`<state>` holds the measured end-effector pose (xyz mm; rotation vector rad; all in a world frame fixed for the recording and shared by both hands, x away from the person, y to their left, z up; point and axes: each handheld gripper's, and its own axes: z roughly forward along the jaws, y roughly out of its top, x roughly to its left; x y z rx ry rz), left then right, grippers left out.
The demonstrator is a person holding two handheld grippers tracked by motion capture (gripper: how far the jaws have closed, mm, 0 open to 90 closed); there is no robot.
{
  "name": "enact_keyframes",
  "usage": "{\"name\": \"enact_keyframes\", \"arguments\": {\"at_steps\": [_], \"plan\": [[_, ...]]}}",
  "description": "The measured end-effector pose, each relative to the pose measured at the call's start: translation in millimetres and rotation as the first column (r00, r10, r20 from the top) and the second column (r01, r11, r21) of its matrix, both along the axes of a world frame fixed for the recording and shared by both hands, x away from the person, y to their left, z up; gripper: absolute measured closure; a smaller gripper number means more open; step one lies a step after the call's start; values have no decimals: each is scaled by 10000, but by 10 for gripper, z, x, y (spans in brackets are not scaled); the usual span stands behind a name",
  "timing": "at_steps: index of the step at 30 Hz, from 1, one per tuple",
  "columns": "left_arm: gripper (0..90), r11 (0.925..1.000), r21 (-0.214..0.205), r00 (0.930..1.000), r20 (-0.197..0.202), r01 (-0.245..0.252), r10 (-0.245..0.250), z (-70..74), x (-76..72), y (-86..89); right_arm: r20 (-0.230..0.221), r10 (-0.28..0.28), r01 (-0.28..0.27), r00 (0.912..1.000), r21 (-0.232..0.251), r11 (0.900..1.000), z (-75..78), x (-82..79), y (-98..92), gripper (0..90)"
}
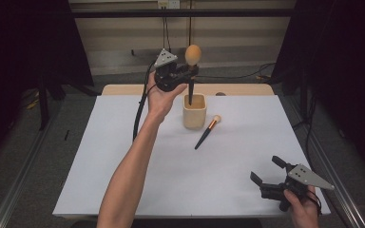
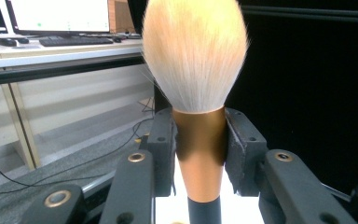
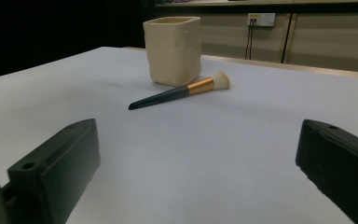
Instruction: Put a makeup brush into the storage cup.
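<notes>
With our left gripper (image 1: 186, 72) we clamp the copper collar of the large powder brush (image 2: 196, 70), holding it upright, its dark handle dipping into the cream cup (image 1: 194, 111). Our right gripper (image 1: 268, 172) rests near the table (image 1: 123, 156) edge, jaws wide apart and empty. A smaller brush (image 3: 179, 92) lies just beside the cup.

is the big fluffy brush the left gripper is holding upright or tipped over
Upright. The left gripper clamps the big brush at its copper collar, bristles on top, its dark handle pointing straight down into the cream cup.
</notes>
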<state>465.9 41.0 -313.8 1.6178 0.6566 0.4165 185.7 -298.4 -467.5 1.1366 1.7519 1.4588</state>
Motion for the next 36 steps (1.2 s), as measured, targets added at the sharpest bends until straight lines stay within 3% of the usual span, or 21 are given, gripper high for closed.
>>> {"name": "enact_keyframes", "arguments": {"at_steps": [10,17,23,26,30,36], "plan": [[665,9998,86,9998,-146,-152,154,-119,115,2,-59,88,-89,9999,-65,9999,-8,7,24,0],[665,9999,63,9998,-158,-104,105,-183,115,-34,-71,110,-111,9999,-96,9999,-11,7,24,0],[665,9993,349,9997,-192,-110,117,-301,127,-70,-31,68,-69,10000,-161,9998,-6,2,9,0],[665,9995,280,9993,-341,-137,147,-369,141,-77,-50,86,-87,10000,-162,9998,-8,3,9,0],[665,9978,657,9991,-424,11,17,-415,139,-98,-97,132,-133,9999,-171,9998,-10,4,18,0],[665,9973,716,9981,-605,142,-99,-484,107,-81,-144,147,-150,9998,-254,9996,-17,11,25,0]]}}
